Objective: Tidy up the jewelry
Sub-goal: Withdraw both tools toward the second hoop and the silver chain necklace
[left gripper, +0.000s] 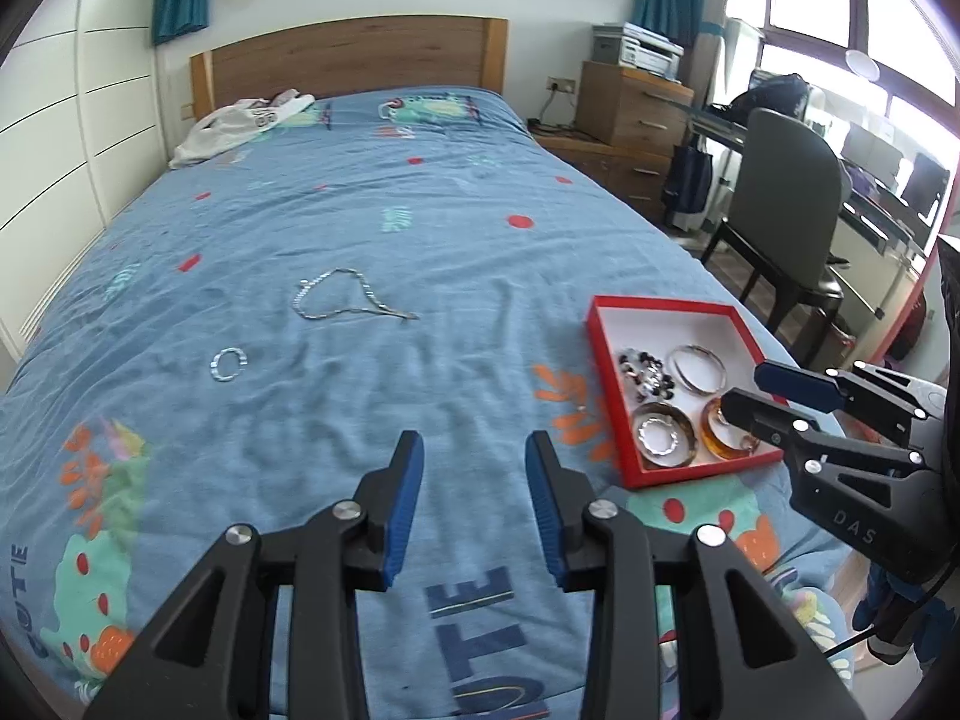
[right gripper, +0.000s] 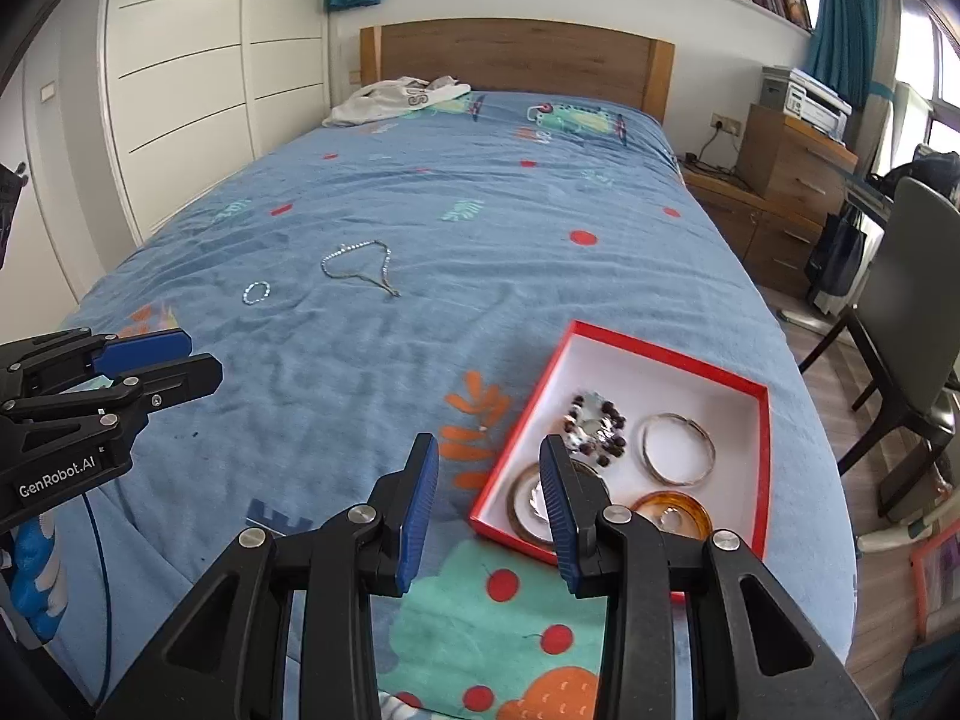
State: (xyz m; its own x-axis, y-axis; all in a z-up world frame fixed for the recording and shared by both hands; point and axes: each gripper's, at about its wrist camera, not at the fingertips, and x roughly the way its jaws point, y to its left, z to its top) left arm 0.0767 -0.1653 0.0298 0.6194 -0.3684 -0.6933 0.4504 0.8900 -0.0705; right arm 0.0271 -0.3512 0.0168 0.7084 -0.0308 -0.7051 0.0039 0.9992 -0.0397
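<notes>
A red box (left gripper: 660, 305) with a white inside lies on the blue bedspread near the bed's right edge. It holds a dark beaded bracelet (left gripper: 647, 373), silver bangles (left gripper: 699, 367), an amber bangle (left gripper: 717, 441) and a brown bangle (left gripper: 666, 437). Farther up the bed lie a silver necklace (left gripper: 367, 293) and a small silver bracelet (left gripper: 213, 367). My left gripper (left gripper: 474, 457) hovers open over bare bedspread, nothing between its fingers. My right gripper (right gripper: 487, 450) is open too, above the near left corner of the red box (right gripper: 666, 354), and holds nothing. The necklace (right gripper: 327, 264) and small bracelet (right gripper: 246, 295) lie beyond both.
White clothing (left gripper: 234, 126) is bunched by the wooden headboard (left gripper: 348, 57). A grey chair (left gripper: 786, 198) and a wooden dresser (left gripper: 630, 108) stand right of the bed. White wardrobe doors (right gripper: 180, 60) line the left side.
</notes>
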